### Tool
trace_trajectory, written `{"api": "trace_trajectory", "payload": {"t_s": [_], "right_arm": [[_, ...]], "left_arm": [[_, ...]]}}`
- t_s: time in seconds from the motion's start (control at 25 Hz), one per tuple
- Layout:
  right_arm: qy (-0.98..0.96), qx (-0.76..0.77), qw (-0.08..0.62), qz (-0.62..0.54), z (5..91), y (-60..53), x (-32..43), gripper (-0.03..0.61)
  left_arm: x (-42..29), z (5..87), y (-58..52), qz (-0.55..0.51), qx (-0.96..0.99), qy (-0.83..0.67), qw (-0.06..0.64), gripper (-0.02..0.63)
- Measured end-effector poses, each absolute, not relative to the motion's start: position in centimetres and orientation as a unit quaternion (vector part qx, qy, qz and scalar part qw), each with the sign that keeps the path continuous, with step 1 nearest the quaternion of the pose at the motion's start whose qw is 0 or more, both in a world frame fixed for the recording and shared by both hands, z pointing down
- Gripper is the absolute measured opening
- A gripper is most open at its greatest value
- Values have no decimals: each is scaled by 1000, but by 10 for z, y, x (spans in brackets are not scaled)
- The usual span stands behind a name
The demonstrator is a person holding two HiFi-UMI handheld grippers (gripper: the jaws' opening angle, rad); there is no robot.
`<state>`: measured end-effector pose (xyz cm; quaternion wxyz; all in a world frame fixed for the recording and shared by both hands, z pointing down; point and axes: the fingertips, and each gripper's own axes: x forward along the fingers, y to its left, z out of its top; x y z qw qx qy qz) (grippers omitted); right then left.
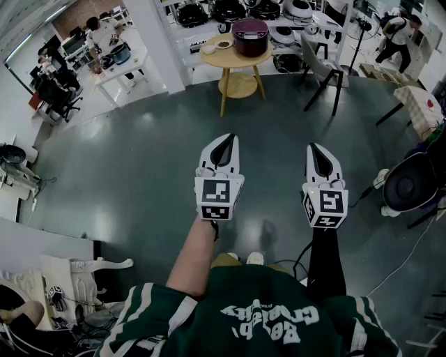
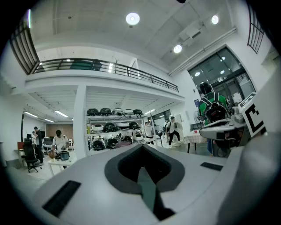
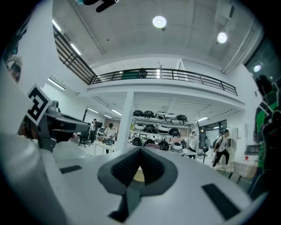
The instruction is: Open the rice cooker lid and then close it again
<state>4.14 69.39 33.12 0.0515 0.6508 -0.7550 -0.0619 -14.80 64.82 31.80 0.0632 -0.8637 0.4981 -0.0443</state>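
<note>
A dark maroon rice cooker (image 1: 250, 36) with its lid down stands on a small round wooden table (image 1: 224, 58), far ahead across the grey floor. Small dishes lie beside it. My left gripper (image 1: 228, 137) and right gripper (image 1: 316, 147) are held side by side, level and pointing toward that table, well short of it. Both are shut with nothing between the jaws. In the left gripper view the shut left gripper (image 2: 142, 148) fills the bottom, with the right gripper (image 2: 221, 126) at the right edge. In the right gripper view a patch of the wooden table (image 3: 138, 176) shows through the notch.
Shelves of rice cookers (image 1: 230, 8) line the back wall. A grey chair (image 1: 322, 66) stands right of the table. People work at a white table (image 1: 104, 63) at the back left, and another person (image 1: 398, 31) stands at the back right. A black fan (image 1: 411, 185) and cables lie at the right.
</note>
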Motion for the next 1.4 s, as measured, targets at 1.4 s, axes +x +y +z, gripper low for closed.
{"api": "trace_trajectory", "payload": {"t_s": [1.4], "right_arm": [[-758, 648, 46, -66, 337, 573, 63, 138]], "left_arm": [[-135, 317, 534, -27, -869, 489, 63, 143]]}}
